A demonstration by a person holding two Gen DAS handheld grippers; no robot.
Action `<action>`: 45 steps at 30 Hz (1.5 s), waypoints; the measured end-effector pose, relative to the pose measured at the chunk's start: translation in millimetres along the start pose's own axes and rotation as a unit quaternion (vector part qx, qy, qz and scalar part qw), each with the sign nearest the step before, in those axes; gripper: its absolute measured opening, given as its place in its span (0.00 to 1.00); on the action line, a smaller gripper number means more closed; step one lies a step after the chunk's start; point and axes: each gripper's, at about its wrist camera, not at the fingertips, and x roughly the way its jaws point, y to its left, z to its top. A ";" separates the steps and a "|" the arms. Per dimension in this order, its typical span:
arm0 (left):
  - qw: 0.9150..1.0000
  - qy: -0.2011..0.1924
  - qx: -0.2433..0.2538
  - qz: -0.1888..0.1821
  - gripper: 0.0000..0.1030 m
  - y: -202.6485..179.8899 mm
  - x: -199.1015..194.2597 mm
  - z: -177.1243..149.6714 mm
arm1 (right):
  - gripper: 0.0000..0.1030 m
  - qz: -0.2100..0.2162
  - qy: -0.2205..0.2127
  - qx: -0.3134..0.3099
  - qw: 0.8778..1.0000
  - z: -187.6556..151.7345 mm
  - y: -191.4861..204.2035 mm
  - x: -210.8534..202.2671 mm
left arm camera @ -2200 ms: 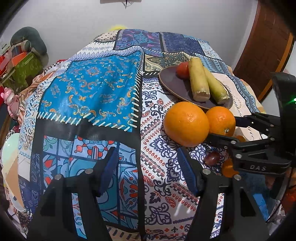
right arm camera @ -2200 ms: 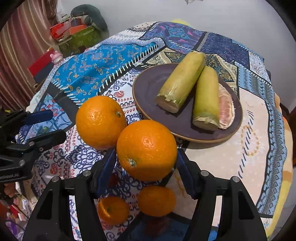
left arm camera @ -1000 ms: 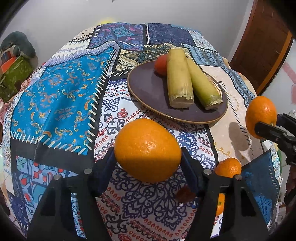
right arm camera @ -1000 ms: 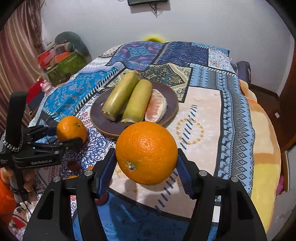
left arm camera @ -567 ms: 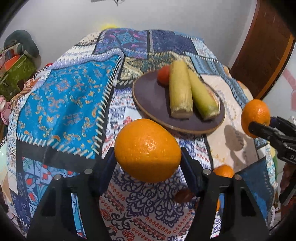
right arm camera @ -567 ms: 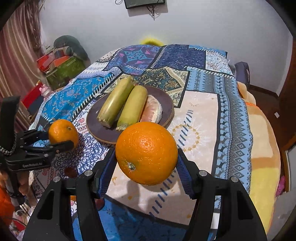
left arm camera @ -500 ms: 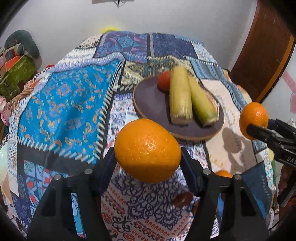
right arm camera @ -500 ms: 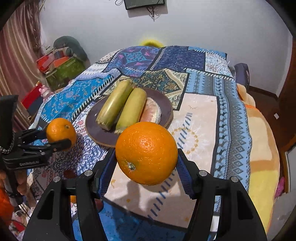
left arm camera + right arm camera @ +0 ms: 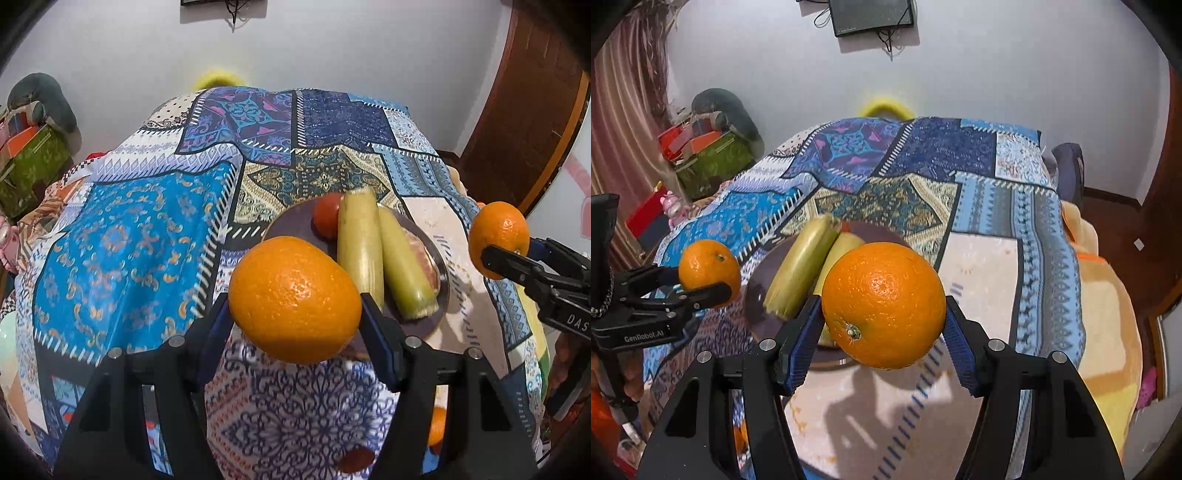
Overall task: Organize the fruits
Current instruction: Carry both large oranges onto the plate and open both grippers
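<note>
Patchwork cloth (image 9: 129,236) under us | our left gripper (image 9: 295,325) clamps one orange (image 9: 293,299) above it | our right gripper (image 9: 882,328) clamps another orange (image 9: 884,304) | plate (image 9: 291,221) between

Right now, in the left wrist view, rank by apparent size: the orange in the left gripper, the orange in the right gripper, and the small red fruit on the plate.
1. Orange in the left gripper, largest, though nearness to the camera inflates it.
2. Orange in the right gripper.
3. Small red fruit on the plate, partly hidden.
</note>
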 end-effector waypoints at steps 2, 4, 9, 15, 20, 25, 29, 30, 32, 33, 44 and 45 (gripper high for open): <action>1.000 0.000 -0.002 -0.001 0.65 0.8 5.0 4.7 | 0.58 0.000 -0.001 -0.003 1.000 4.6 1.5 4.9; 1.000 0.001 -0.003 0.000 0.65 2.0 11.4 9.2 | 0.58 0.002 -0.001 -0.004 1.000 8.9 2.8 11.0; 1.000 0.013 -0.005 0.001 0.65 5.5 31.1 20.8 | 0.58 0.011 0.000 -0.010 1.000 14.9 11.8 23.8; 1.000 0.030 -0.002 0.008 0.65 5.3 58.4 31.3 | 0.58 0.021 0.000 -0.013 1.000 19.2 16.6 32.4; 0.999 0.033 0.003 0.013 0.65 1.8 70.5 36.1 | 0.58 0.021 0.002 -0.016 1.000 20.8 15.3 38.3; 0.999 0.038 -0.014 -0.002 0.65 8.1 73.6 37.9 | 0.58 0.026 0.004 -0.016 1.000 23.1 15.9 43.0; 0.999 0.039 0.002 0.005 0.65 4.2 69.9 34.3 | 0.58 0.031 0.005 -0.019 0.999 24.8 20.6 45.9; 0.999 0.039 0.006 0.006 0.65 3.4 68.6 33.1 | 0.58 0.032 0.005 -0.021 0.999 25.3 22.1 46.6; 0.999 0.041 0.007 0.004 0.65 3.8 65.6 30.8 | 0.58 0.034 0.005 -0.025 0.999 25.9 25.0 47.2; 0.999 0.042 0.006 0.002 0.65 4.4 65.1 30.2 | 0.58 0.034 0.005 -0.026 0.999 26.2 26.3 47.3; 1.000 0.009 0.011 -0.021 0.82 7.9 35.4 25.4 | 0.58 0.042 0.009 -0.029 0.999 30.9 33.9 52.6; 1.000 0.004 0.011 -0.016 0.83 9.2 31.2 24.8 | 0.58 0.044 0.010 -0.028 0.999 31.1 34.5 53.3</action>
